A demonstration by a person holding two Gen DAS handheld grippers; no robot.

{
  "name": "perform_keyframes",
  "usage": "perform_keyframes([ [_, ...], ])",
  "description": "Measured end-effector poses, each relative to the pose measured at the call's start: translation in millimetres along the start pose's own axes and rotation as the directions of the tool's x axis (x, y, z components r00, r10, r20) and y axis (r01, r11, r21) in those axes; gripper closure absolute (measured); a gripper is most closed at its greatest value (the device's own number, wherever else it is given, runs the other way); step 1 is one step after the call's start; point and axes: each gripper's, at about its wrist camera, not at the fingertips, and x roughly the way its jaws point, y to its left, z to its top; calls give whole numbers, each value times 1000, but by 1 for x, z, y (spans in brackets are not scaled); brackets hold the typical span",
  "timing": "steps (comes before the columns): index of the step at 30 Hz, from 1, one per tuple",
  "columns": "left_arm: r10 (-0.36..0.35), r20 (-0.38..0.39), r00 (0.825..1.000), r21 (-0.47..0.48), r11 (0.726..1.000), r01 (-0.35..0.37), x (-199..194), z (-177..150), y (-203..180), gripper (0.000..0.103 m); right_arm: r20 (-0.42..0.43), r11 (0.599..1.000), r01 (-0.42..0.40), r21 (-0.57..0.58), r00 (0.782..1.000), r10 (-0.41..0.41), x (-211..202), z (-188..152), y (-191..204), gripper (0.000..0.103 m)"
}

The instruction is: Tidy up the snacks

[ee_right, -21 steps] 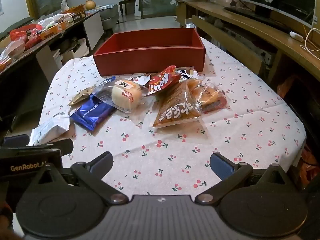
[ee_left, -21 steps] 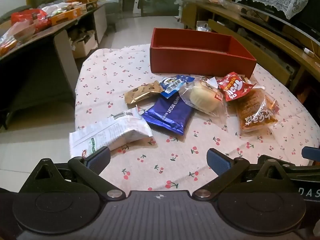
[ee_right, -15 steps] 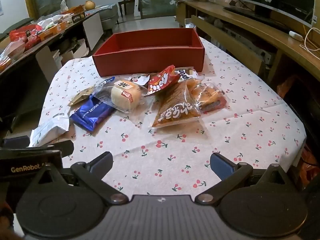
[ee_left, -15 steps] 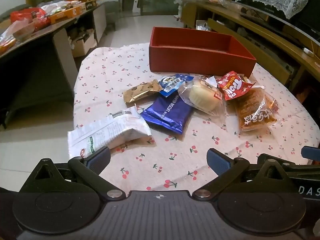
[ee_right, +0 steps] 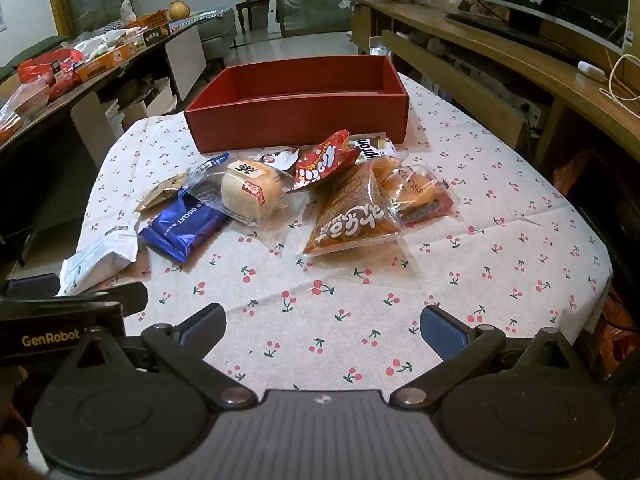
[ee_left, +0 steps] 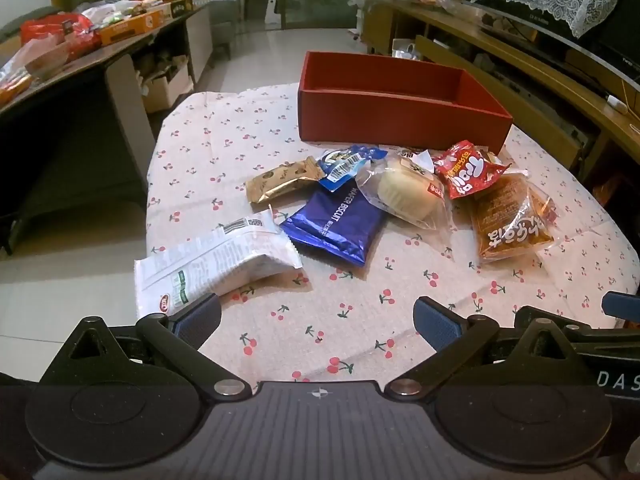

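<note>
Snack packets heaped mid-table on the cherry-print tablecloth (ee_left: 360,304), blue wafer biscuit pack (ee_left: 336,224) and white packet (ee_left: 212,264) nearest the left edge, empty red box (ee_left: 400,116) just behind, left gripper (ee_left: 316,320) and right gripper (ee_right: 322,326) hovering above the near cloth, jaws spread wide, nothing between.

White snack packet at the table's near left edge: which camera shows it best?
The left wrist view: the white packet lies whole and close, print readable. In the right wrist view it sits small at the left, partly behind the left gripper.
</note>
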Motion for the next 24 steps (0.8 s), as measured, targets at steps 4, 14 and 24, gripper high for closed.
perform_keyframes([
  [4, -1, 0, 1000, -1, 1000, 1, 0, 0, 0, 0, -1, 1000, -1, 1, 1000, 1, 0, 1, 0, 0],
  [14, 0, -1, 1000, 0, 1000, 0, 0, -1, 0, 1, -6, 1000, -2, 3, 1000, 2, 2, -1, 0, 0],
  [24, 0, -4, 1000, 1, 1000, 0, 1, -1, 0, 2, -11, 1000, 0, 3, 1000, 0, 3, -2, -1, 0],
])
